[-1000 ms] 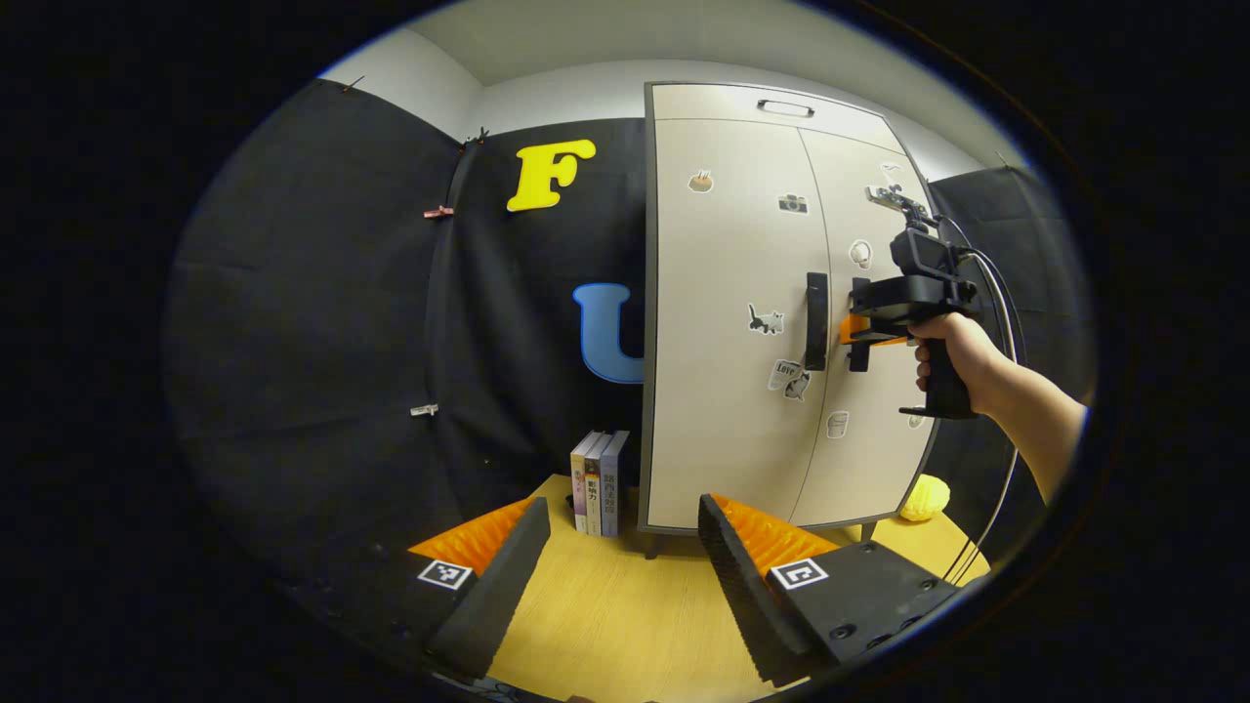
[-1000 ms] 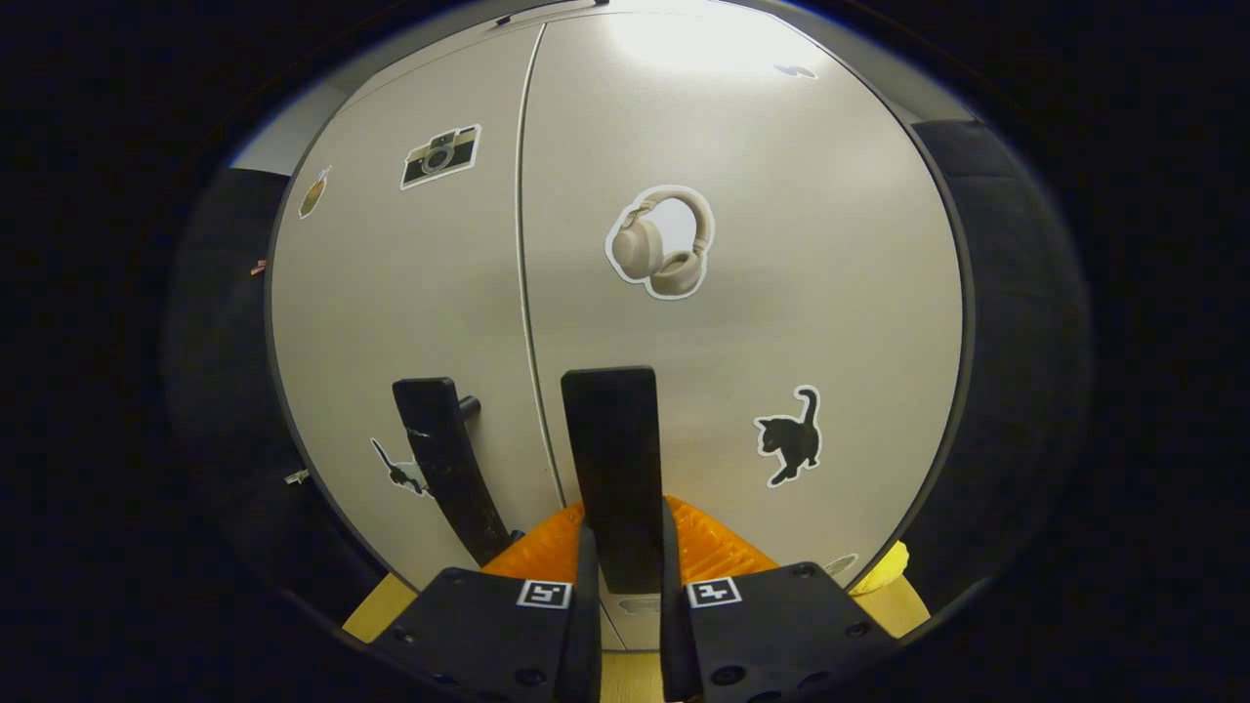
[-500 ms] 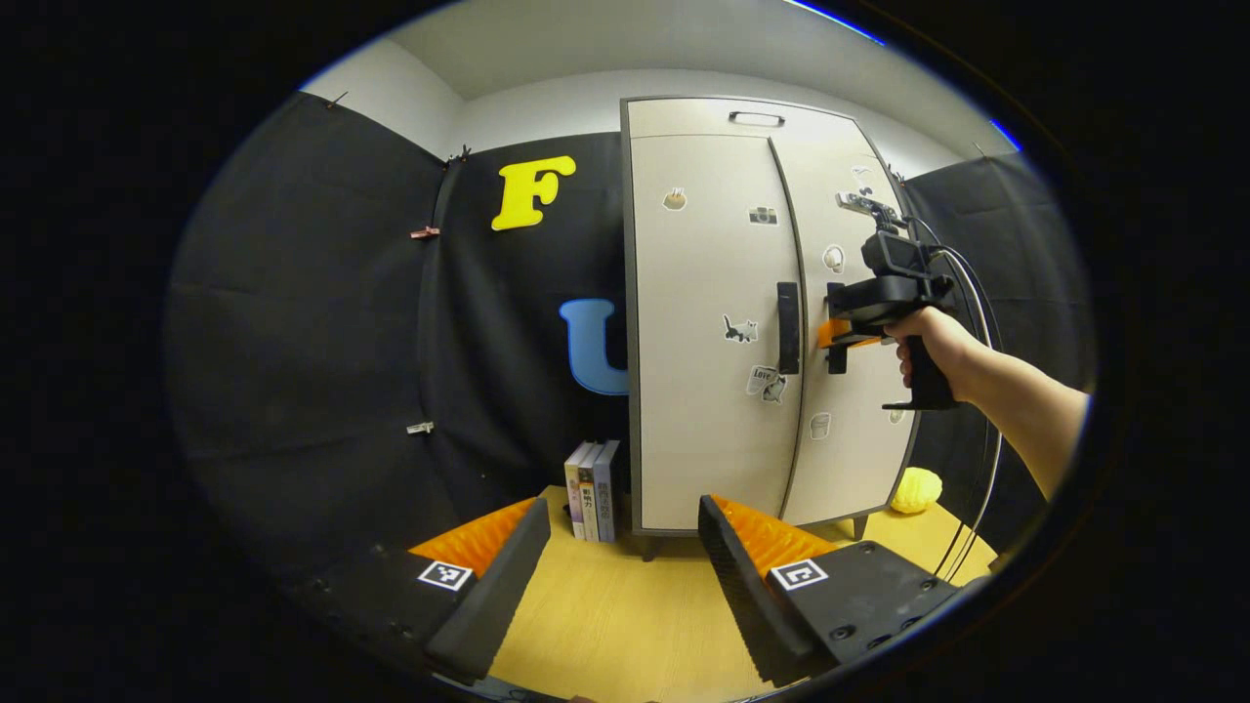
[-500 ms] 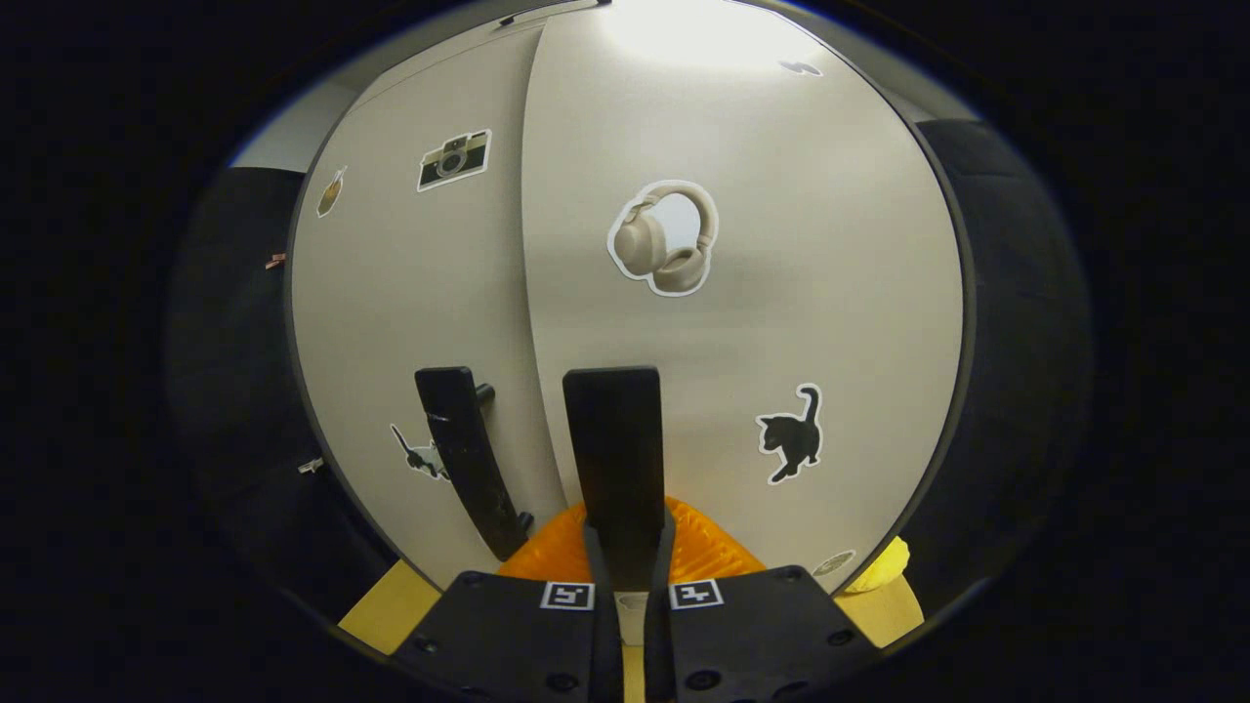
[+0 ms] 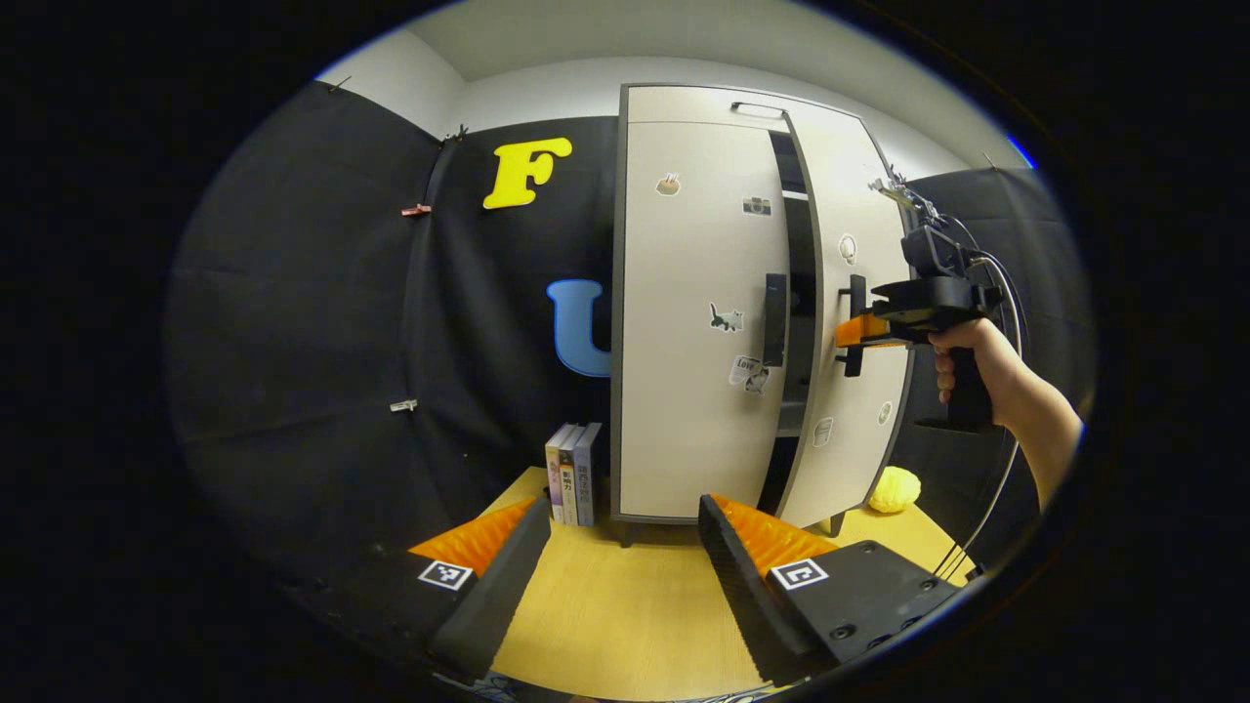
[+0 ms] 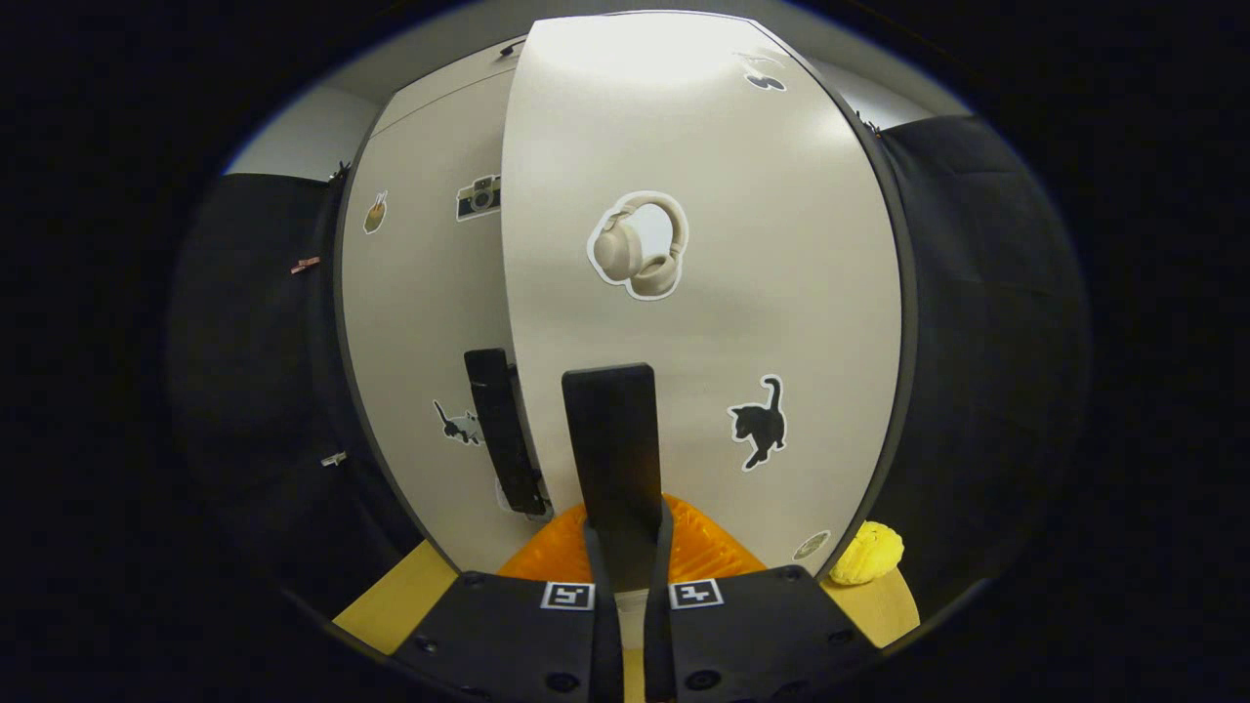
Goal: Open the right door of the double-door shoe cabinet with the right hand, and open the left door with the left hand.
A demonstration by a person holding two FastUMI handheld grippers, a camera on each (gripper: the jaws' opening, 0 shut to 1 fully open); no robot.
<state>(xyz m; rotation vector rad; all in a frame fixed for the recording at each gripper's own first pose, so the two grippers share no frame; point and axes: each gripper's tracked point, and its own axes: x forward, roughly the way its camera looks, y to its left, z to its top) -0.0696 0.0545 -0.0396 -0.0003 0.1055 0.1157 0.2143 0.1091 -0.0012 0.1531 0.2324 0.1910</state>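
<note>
Already the right claw grips the right door's handle, with the right door ajar at centre right. Left door remains closed; the left claw gapes empty, low in frame.

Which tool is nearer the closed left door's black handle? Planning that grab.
Right. The right tool grips the right door's black handle just beside the left door's black handle; the left tool hangs back, open.
</note>
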